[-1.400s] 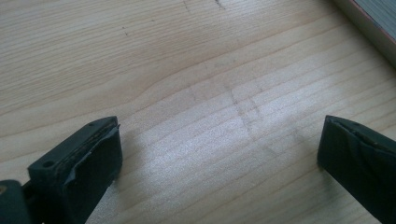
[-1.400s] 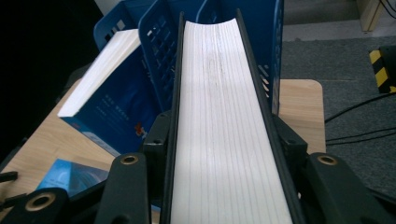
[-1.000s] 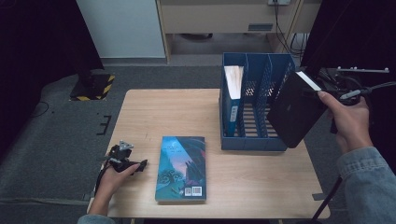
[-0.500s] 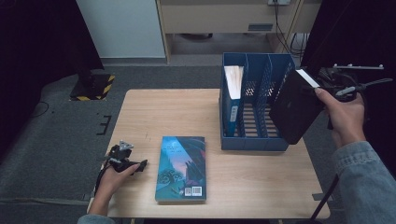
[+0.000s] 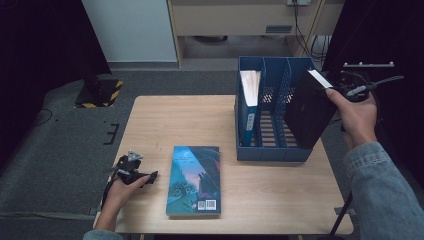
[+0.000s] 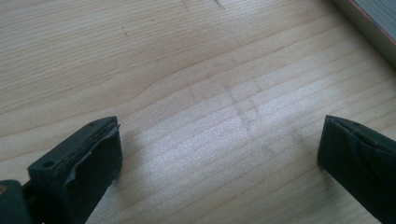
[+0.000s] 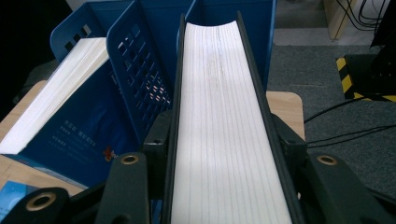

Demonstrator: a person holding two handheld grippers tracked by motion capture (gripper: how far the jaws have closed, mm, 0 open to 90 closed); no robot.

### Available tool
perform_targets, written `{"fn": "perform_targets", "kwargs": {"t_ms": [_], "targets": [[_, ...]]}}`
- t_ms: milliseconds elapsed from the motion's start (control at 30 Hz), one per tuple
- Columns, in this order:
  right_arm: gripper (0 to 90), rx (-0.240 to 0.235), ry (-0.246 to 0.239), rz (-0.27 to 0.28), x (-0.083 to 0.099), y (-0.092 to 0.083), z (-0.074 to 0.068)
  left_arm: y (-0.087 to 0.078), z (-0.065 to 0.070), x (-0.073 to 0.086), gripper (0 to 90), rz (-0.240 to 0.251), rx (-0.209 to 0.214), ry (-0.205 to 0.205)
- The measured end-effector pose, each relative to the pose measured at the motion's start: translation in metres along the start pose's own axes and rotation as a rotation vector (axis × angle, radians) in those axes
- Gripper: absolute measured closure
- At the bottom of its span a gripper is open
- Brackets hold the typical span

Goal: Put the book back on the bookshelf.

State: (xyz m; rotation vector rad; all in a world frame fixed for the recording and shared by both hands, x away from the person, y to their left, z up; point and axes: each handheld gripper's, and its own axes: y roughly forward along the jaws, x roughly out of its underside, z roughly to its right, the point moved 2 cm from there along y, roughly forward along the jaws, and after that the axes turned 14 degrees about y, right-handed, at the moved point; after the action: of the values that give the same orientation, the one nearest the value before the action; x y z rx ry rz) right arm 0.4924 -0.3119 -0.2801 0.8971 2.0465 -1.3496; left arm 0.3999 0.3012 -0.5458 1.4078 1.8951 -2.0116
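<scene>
Right gripper (image 5: 334, 89) clamps a black book (image 5: 309, 111) across its covers beside the blue file rack (image 5: 270, 150); thick, stiff, probably heavy. Left gripper (image 5: 142, 178) rests open, empty.

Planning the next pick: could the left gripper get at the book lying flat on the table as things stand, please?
Probably yes: the left gripper rests open on the table just beside the flat book, with bare wood between them.
</scene>
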Motion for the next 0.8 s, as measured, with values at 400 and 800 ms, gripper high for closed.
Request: {"fn": "perform_targets", "kwargs": {"t_ms": [400, 800], "targets": [[52.5, 0.029, 0.024, 0.021, -0.007, 0.020, -0.001, 0.000, 0.000, 0.000, 0.0, 0.000, 0.000, 0.004], [52.5, 0.063, 0.006, 0.020, -0.003, 0.042, -0.004, 0.000, 0.000, 0.000, 0.0, 0.000, 0.002, 0.006]]}}
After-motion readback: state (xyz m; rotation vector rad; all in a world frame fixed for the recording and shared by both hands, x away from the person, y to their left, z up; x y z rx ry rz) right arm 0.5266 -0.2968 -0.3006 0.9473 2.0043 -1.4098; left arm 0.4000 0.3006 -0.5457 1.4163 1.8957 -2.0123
